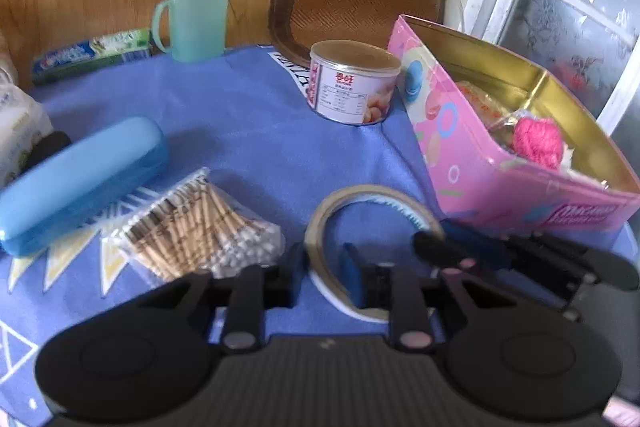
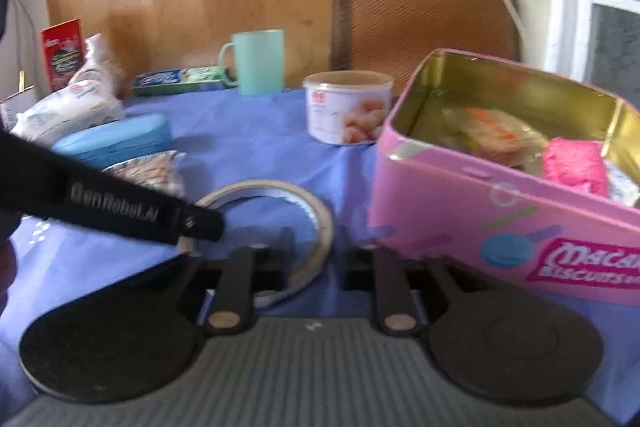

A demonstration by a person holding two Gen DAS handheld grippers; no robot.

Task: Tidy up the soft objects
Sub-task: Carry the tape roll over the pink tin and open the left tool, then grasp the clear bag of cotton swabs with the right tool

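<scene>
Jaws of the left gripper [image 1: 322, 261] are held apart astride the tape roll's [image 1: 370, 247] near rim; the right gripper [image 2: 316, 247] is likewise parted, empty. Cotton swabs [image 1: 200, 227] lie left, nearer the left gripper, sticks angled diagonally; the pink tin [image 1: 520, 187] lies right.

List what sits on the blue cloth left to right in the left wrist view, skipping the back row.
Blue hard-shell glasses case → clear bag of wooden cotton swabs → ring-shaped roll of clear tape → open pink biscuit tin with a pink yarn ball inside.

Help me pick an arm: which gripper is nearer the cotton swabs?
Left. The left gripper is just beside the cotton swabs; the right gripper is past the tape roll.
</scene>
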